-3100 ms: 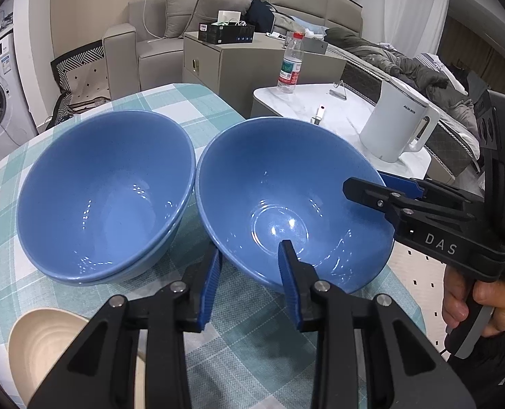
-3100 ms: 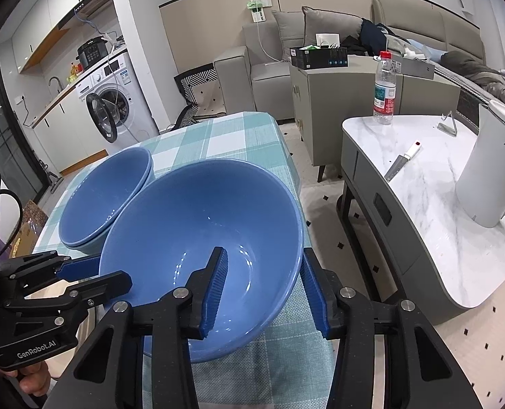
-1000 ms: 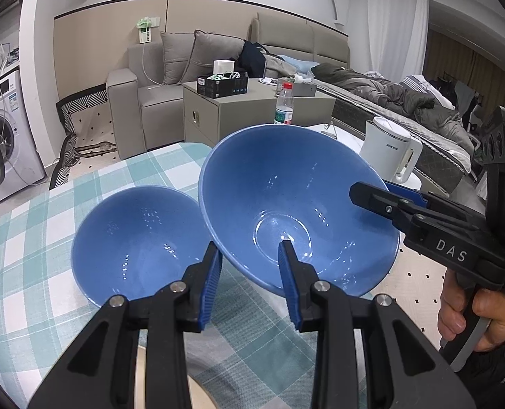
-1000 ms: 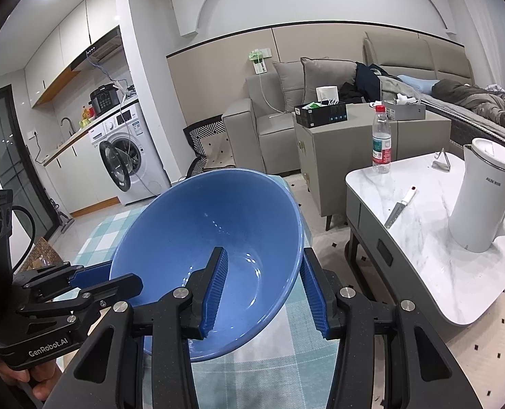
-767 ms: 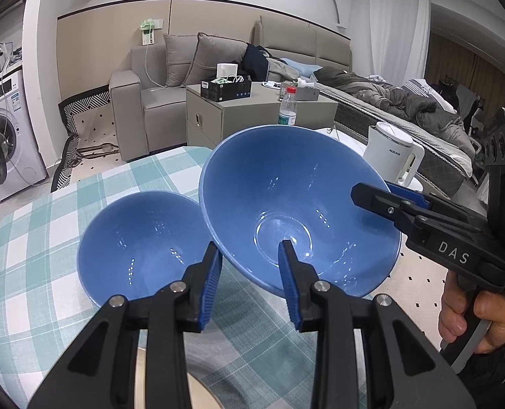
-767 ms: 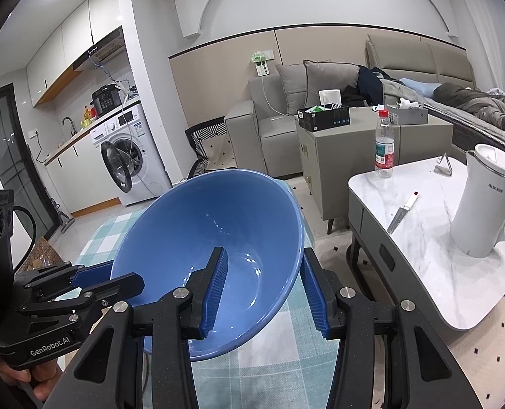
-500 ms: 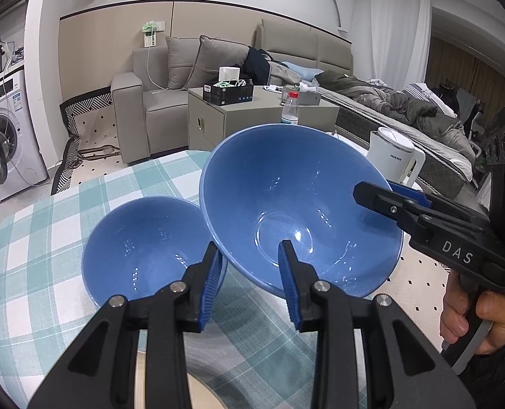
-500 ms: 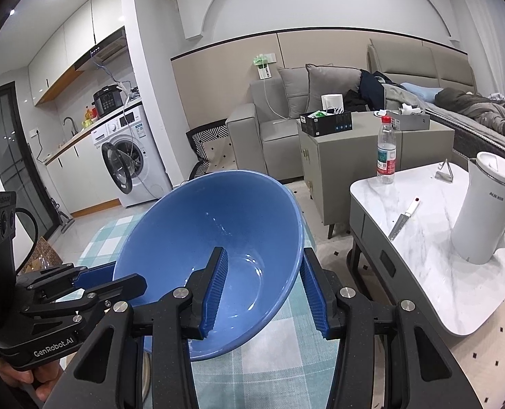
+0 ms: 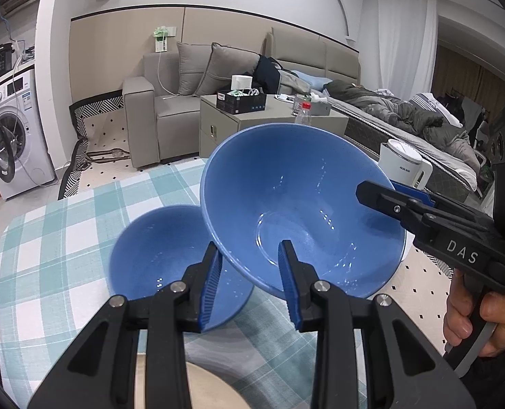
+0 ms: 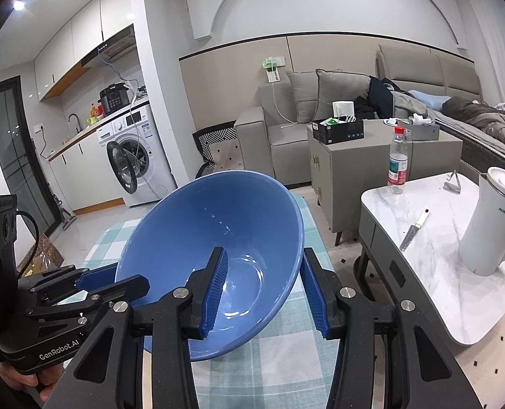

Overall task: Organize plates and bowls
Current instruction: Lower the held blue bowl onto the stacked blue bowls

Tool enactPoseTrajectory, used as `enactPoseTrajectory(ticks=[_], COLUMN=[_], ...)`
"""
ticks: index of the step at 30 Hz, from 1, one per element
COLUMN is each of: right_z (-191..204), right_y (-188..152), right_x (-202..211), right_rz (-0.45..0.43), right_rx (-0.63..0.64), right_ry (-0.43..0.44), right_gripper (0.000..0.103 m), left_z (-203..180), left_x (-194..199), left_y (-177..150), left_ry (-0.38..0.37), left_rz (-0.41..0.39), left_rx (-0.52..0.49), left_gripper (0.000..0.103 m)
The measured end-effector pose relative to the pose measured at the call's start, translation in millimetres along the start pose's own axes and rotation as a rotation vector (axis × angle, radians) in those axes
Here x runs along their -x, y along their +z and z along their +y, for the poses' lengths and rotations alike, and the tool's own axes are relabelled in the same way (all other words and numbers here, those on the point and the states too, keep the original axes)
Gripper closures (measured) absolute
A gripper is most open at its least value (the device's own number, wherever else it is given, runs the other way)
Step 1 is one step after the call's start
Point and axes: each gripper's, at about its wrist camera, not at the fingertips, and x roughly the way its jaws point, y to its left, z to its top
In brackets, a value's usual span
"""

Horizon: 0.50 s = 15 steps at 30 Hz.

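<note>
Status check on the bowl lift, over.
Both grippers, left gripper and right gripper, shut on lifted blue bowl. Second blue bowl below on table. Nothing blocking.

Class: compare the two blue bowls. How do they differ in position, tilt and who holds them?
The lifted bowl hangs above the table, clamped by the left tongs and right tongs; the lower bowl sits on the checked tablecloth, unheld. The lifted bowl is tilted; the lower bowl sits level. Both are glossy blue.

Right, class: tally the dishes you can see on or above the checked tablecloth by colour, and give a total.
Blue: 2, the held bowl and the bowl on the table
Beige: 1, the plate
Total: 3
</note>
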Motion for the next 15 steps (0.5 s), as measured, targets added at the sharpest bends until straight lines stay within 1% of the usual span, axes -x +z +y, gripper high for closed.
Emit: enactPoseTrajectory(ticks=[7,15], right_z=[16.0,35.9], right_y=[6.3,10.2], right_x=[-12.1,-28.8], right_rz=[0.004,0.022], right_rx=[0.017,0.048], right_ry=[0.019,0.044], right_gripper=[0.057,0.057], left_z=[18.5,37.9], left_x=[5.0,8.4], left_y=[0.6,-2.0], left_ry=[0.014,0.057], left_rz=[-0.018,-0.036], left_rx=[0.027,0.059], left_gripper=[0.070,0.070])
